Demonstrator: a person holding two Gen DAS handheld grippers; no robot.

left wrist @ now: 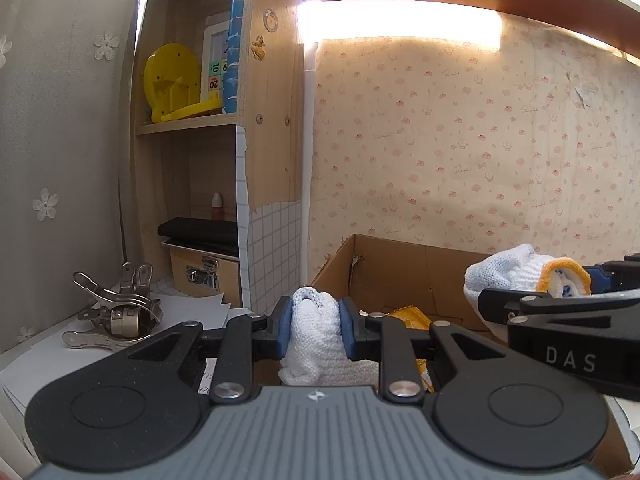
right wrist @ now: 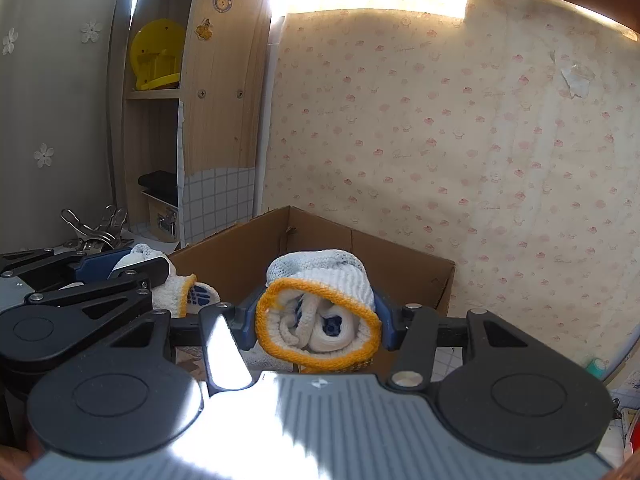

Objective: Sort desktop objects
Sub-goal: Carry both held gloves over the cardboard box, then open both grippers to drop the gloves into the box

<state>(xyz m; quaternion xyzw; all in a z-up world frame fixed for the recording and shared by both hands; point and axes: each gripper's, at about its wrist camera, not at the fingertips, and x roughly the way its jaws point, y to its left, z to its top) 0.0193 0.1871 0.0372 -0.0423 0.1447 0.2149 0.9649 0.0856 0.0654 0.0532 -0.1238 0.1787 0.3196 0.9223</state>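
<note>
The left gripper (left wrist: 316, 330) was clamped on a white knitted work glove (left wrist: 320, 340), its blue pads pressed into the bunched fabric, the loose part of the glove hanging below the jaws. The right gripper (right wrist: 318, 320) was closed round a second white knitted glove rolled into a bundle with a yellow-orange cuff (right wrist: 320, 320), the cuff opening facing the camera and blue dots showing inside the roll. Both gloves were held in the air, just in front of and above the near wall of an open brown cardboard box (left wrist: 400, 268); something yellow lay on the box floor, too hidden to name. On the desk to the left sat a pile of shiny metal spring clips (left wrist: 114, 312) on white paper, with a wooden shelf unit (left wrist: 272, 120) behind.

The step in hand looked like dropping the gloves into the box. To do it well, each gripper ought to be carried forward past the cardboard rim before letting go, since both bundles sat close to the near edge and a soft glove released early could drape over the wall or fall outside. The hanging tail of the left glove needed to clear the rim first. Releasing one glove at a time seemed wise, as the two grippers were near each other. The rolled glove might unroll on landing, so a low release would serve better
</note>
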